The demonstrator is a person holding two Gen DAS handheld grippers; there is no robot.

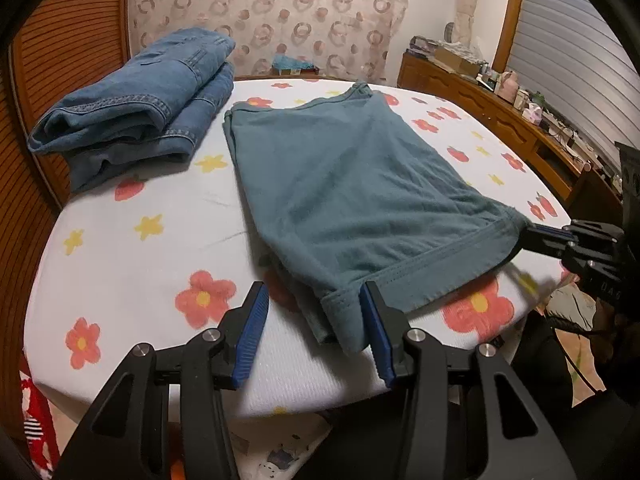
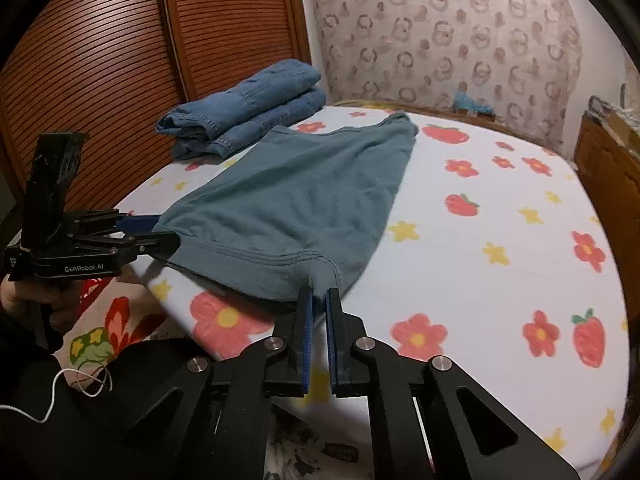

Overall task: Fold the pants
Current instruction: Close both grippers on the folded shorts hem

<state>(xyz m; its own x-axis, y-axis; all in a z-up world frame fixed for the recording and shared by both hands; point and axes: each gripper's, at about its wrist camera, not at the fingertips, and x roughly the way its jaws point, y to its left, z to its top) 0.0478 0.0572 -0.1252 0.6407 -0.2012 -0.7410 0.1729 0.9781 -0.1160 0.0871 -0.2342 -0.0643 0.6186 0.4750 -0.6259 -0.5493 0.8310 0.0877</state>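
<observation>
Teal pants [image 1: 352,184] lie on the flower-print bed, also in the right wrist view [image 2: 292,204], with the waistband at the near edge. My left gripper [image 1: 316,300] is open: the waistband's left corner lies against its right finger [image 1: 374,320], not clamped. From the right wrist view the left gripper [image 2: 158,232] sits at that corner. My right gripper [image 2: 319,294] is shut on the waistband's right corner and holds it slightly raised; it also shows in the left wrist view [image 1: 532,236].
Folded blue jeans [image 1: 136,104] sit at the bed's far left, also in the right wrist view [image 2: 248,108]. A wooden slatted wardrobe [image 2: 100,60] stands to the left. A wooden sideboard [image 1: 500,112] with clutter runs along the right.
</observation>
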